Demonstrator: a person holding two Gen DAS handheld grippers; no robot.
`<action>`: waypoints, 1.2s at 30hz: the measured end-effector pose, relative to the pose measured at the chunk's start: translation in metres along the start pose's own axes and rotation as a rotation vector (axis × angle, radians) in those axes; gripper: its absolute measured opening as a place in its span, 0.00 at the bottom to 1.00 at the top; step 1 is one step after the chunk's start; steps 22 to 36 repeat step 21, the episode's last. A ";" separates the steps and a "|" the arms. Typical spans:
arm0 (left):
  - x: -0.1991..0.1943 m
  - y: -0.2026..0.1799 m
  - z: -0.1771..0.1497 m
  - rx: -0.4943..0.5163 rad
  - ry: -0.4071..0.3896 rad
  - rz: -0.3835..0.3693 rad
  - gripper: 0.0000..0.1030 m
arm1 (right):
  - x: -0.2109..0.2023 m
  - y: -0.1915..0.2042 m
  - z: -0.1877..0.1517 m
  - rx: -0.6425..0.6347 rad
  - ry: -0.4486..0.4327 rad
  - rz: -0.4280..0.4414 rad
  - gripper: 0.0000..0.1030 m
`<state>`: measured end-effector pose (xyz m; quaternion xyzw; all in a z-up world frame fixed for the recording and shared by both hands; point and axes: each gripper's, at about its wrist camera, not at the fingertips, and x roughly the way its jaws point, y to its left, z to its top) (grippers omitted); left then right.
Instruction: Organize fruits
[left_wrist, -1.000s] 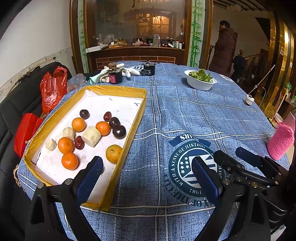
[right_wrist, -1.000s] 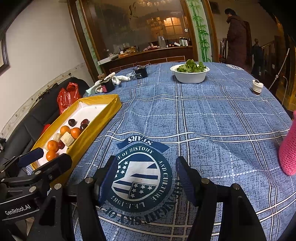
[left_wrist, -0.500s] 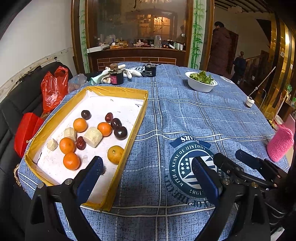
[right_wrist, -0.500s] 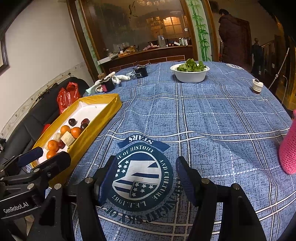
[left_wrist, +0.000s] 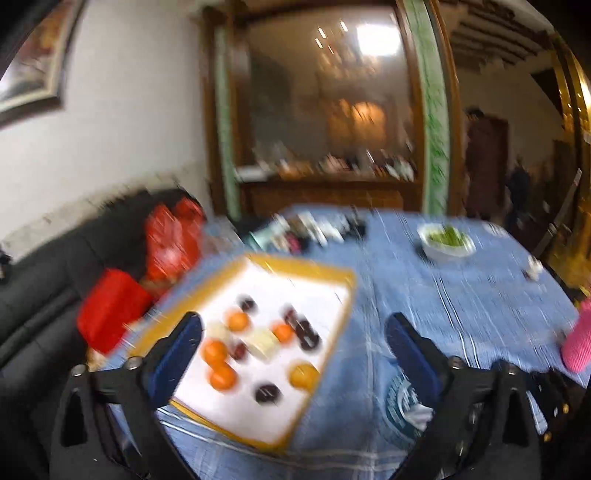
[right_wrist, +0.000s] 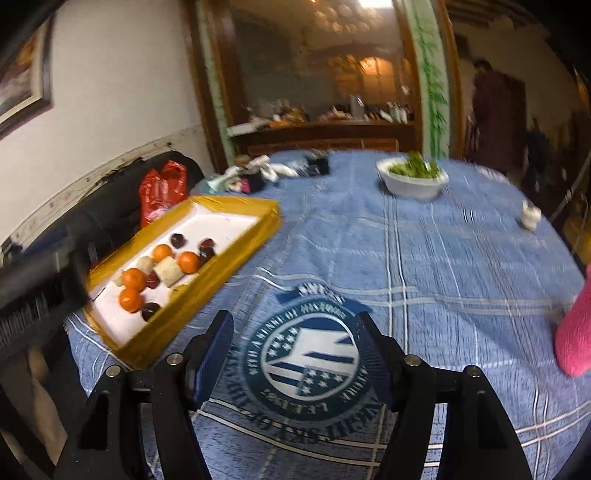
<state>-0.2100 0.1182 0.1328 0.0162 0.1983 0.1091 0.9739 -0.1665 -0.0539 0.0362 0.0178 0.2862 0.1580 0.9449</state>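
A yellow-rimmed white tray (left_wrist: 303, 269) (right_wrist: 236, 203) lies on the blue tablecloth at the left. It holds several oranges (left_wrist: 214, 350) (right_wrist: 133, 278), dark plums (left_wrist: 267, 393) (right_wrist: 150, 311) and pale sugarcane chunks (left_wrist: 263, 341) (right_wrist: 168, 270). My left gripper (left_wrist: 293, 350) is open and empty, raised over the tray's near end; this view is motion-blurred. My right gripper (right_wrist: 295, 350) is open and empty over the round emblem (right_wrist: 308, 358) on the cloth, right of the tray.
A white bowl of greens (right_wrist: 412, 179) (left_wrist: 445, 242) stands at the back right. A pink object (right_wrist: 574, 332) sits at the right edge. Red bags (left_wrist: 170, 236) lie on a black sofa to the left. Small clutter (right_wrist: 258, 175) sits at the table's far edge.
Both grippers have lifted and drawn back, so the views tilt up and blur. A dark plum now lies at the tray's near end. Both grippers stay open.
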 end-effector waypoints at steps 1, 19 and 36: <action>-0.005 0.003 0.001 -0.013 -0.024 0.005 1.00 | -0.004 0.004 0.001 -0.016 -0.020 0.006 0.75; 0.033 -0.043 0.024 0.000 0.123 -0.236 1.00 | -0.016 -0.023 0.020 0.023 -0.046 0.000 0.82; 0.039 -0.057 0.025 0.015 0.154 -0.249 1.00 | -0.014 -0.041 0.022 0.051 -0.029 -0.027 0.84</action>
